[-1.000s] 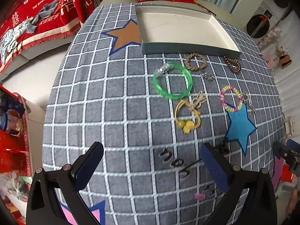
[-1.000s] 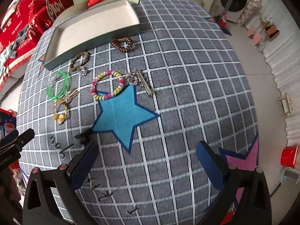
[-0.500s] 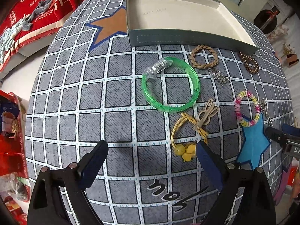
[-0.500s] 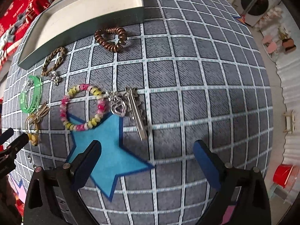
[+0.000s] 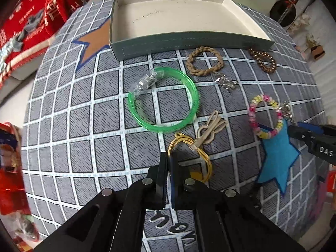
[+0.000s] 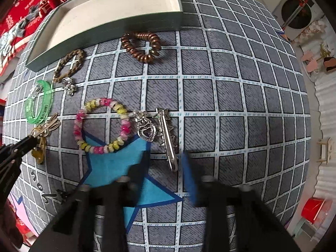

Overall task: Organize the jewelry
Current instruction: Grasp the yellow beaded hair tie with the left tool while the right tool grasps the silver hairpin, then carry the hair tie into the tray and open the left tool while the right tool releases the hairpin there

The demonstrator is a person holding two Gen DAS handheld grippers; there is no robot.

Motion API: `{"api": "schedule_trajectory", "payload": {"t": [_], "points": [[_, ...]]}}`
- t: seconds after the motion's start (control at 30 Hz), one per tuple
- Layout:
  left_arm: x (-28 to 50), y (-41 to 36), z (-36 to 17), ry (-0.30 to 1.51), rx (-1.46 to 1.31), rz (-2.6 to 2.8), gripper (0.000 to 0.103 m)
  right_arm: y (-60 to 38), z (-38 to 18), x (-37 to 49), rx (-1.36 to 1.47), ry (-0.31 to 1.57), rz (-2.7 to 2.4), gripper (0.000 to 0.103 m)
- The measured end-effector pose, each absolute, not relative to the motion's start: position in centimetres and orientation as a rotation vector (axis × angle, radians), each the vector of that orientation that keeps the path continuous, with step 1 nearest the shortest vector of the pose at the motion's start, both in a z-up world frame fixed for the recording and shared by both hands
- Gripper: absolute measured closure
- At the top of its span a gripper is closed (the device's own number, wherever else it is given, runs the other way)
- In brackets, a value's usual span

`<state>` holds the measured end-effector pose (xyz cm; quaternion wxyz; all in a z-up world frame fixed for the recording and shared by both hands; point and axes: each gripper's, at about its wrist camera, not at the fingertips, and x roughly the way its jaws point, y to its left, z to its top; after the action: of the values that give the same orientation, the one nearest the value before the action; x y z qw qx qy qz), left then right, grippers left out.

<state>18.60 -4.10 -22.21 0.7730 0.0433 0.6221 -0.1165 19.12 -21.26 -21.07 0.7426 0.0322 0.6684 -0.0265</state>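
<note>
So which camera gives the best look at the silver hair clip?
The right wrist view: the clip lies whole and close, just ahead of the fingers. The left wrist view shows only a small glint of it behind the beads.

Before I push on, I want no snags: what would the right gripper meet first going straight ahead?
Probably the silver hair clip, lying between the right gripper fingers' line; depth is unclear, and blur hides the tips.

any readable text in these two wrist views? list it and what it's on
"DAS": white letters on the right gripper, cut off at the frame edge.
"THE BIGDAY": red blanket; its other characters are too blurred to read.
Faint line of print on the box floor: too faint to read.
Dark script letters on the tablecloth near the left gripper: upside down, unclear.
Print on the green bangle: too small.
</note>
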Motion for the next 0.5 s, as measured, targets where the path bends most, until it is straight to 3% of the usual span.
{"api": "schedule_trajectory", "payload": {"t": [0.03,0.5], "points": [[18.7,-4.2,-22.2,1.355,0.083,-0.261,0.086,-21.4,-20.7,18.8,0.078,1.468,-0.054,0.092],[15.0,-2.4,-17.4,1.314,-0.033,-0.321,0.086,-23.6,-16.0,15.3,0.317,1.428,0.033,0.092]]}}
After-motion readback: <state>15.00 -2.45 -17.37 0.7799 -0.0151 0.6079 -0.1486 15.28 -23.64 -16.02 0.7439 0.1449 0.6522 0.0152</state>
